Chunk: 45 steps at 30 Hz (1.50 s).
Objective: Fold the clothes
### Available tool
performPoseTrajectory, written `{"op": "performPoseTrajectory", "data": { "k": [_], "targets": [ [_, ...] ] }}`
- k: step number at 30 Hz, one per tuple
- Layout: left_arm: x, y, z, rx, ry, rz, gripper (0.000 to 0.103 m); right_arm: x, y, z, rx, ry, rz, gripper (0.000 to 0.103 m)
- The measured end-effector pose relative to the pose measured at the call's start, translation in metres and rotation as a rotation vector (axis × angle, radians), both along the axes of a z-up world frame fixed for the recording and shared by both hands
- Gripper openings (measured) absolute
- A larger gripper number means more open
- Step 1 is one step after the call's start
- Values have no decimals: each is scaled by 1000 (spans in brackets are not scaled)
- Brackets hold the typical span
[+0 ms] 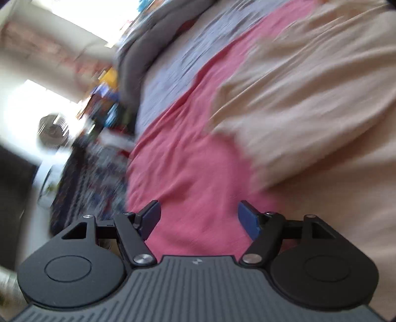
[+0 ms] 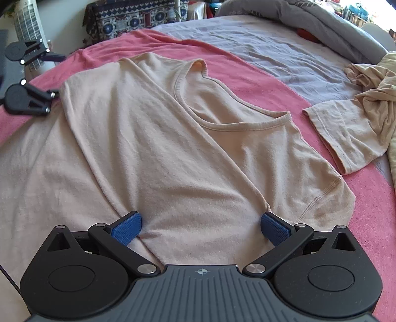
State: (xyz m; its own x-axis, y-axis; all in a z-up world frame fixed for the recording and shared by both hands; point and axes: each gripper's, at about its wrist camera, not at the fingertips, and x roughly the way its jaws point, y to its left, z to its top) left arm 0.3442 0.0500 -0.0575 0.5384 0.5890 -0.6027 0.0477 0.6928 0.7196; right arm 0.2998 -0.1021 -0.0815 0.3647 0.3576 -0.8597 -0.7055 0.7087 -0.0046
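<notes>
Beige soft cotton tee on pink towel; both jaws released, left view blurred.

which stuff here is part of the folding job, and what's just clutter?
Job:
- beige T-shirt, partly folded, on the pink blanket
- crumpled beige clothes beside it, likely next
- right gripper, open
- left gripper, open

Lying about:
- grey duvet
- lilac sheet
- patterned cloth
- white fan

Left wrist view motion-smeared, beige shirt cut by its right edge, heap of beige clothes cropped at right wrist view's right edge
</notes>
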Motion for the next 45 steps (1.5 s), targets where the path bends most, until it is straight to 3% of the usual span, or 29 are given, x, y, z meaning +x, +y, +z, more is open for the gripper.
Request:
{"op": "performPoseTrajectory", "data": {
  "k": [2,4,5,7,11,15,17,20,22,26,29,32,35,38,42,45],
  "targets": [
    [7,39,4,-52,-15,143,73,0,0,0,0,2,0,103],
    [7,59,19,-114,-29,180,73,1,1,0,0,3,-1,103],
    [6,62,27,-105,-38,180,71,0,1,0,0,2,-2,103],
    [1,54,46,-129,-75,102,68,1,1,0,0,3,-5,103],
    [-6,12,85,-370,-165,-158,71,3,2,0,-8,16,-4,103],
    [15,-39,83,-574,-136,-346,72,5,3,1,-15,29,-3,103],
    [34,-57,67,-607,-84,-369,72,6,4,1,-19,35,-2,103],
    [45,-47,43,-581,-34,-296,73,8,0,2,-43,55,20,103],
    [51,-39,28,-560,-4,-241,80,9,-4,4,-67,72,43,103],
    [46,-1,26,-530,27,-177,86,12,-13,6,-115,107,91,103],
    [45,15,23,-427,36,-158,86,14,-19,8,-152,133,127,103],
    [50,25,25,-299,20,-89,81,13,-20,12,-237,152,138,103],
    [48,19,40,-259,-60,-146,77,2,-13,21,-321,91,194,101],
    [45,-6,60,-376,-96,-282,77,-7,2,33,-293,60,277,101],
    [48,-42,74,-661,-26,-476,79,-5,35,40,-188,64,346,100],
    [55,-65,64,-758,81,-555,79,1,62,34,-139,60,393,100]
  ]
}}
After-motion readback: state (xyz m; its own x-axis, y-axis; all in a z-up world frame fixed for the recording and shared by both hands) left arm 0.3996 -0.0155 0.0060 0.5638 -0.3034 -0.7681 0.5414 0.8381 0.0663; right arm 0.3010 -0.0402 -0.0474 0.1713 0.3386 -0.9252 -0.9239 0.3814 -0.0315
